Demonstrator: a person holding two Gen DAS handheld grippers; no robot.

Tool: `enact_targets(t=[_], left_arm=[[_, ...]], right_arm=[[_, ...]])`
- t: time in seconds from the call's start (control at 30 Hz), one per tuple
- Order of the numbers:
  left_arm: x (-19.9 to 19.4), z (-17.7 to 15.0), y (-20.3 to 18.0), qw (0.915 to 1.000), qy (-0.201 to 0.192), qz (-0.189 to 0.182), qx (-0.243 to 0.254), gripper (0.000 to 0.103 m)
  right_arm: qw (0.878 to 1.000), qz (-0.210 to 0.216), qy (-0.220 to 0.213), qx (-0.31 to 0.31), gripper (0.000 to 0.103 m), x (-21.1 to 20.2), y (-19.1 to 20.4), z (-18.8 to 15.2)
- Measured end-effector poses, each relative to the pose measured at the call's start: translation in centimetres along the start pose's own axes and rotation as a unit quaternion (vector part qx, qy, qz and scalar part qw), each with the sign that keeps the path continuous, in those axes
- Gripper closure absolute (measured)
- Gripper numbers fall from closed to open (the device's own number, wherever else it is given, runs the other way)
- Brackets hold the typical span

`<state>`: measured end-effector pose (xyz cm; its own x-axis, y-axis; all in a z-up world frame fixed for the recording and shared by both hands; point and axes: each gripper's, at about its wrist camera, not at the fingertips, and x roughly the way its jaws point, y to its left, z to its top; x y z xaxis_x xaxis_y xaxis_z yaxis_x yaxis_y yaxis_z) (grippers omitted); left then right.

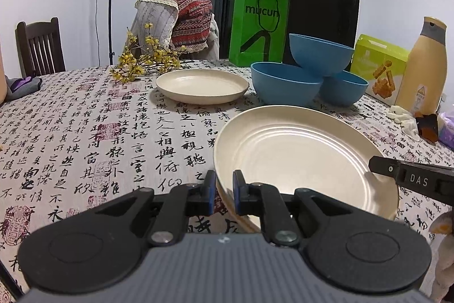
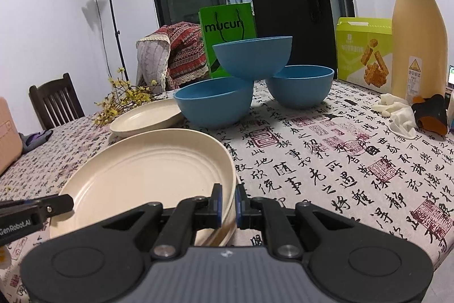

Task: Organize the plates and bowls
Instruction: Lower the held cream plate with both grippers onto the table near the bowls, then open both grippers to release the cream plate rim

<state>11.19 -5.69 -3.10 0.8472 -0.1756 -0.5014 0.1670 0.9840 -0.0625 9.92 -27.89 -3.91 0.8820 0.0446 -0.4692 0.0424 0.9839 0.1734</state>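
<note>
A large cream plate (image 1: 306,158) is held above the calligraphy tablecloth between both grippers; a second plate edge shows under it. My left gripper (image 1: 224,189) is shut on its left rim. My right gripper (image 2: 228,202) is shut on its right rim; the plate also shows in the right wrist view (image 2: 147,178). A smaller cream plate (image 1: 202,85) lies farther back, also in the right wrist view (image 2: 147,118). Three blue bowls stand behind: two on the table (image 1: 285,83) (image 1: 343,87) and one (image 1: 320,54) resting on their rims.
A green bag (image 1: 258,27), a black bag (image 1: 323,22), a green snack box (image 1: 380,67) and a tan bottle (image 1: 424,67) line the back right. Yellow flowers (image 1: 142,61) lie back left. White gloves (image 2: 397,112) and chairs (image 1: 39,47) stand around.
</note>
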Motion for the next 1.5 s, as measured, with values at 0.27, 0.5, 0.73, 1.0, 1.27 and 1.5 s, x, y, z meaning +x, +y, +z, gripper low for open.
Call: enact_targets(t=[0.27,0.5,0.73,1.0,1.27,1.5], left_arm=[[0.14,-0.06,-0.23,1.0000,0.002,0.003,0.008,0.090],[0.55,-0.22,0.08,0.9999,0.012,-0.004,0.000,0.090],[0.76,-0.34,0.00,0.9999,0.012,-0.001,0.004,0.089],[0.85,-0.37,0.01,0.9999,0.013,0.000,0.005,0.089],[0.78,-0.49,-0.24,0.9999,0.010,0.002,0.008,0.089],[0.87,-0.72,-0.54,0.9998,0.002,0.008,0.018,0.088]], right_arm=[[1.000,-0.009,-0.006,-0.017,0.094,-0.06,0.38,-0.20],[1.000,-0.012,-0.007,-0.020,0.093,0.02,0.41,-0.30],[0.999,-0.020,-0.010,-0.034,0.093,0.17,0.63,-0.57],[0.999,-0.017,-0.008,-0.032,0.093,0.39,0.35,-0.62],[0.999,-0.017,-0.009,-0.033,0.092,0.39,0.33,-0.70],[0.999,-0.022,-0.015,-0.047,0.092,0.50,0.59,-0.87]])
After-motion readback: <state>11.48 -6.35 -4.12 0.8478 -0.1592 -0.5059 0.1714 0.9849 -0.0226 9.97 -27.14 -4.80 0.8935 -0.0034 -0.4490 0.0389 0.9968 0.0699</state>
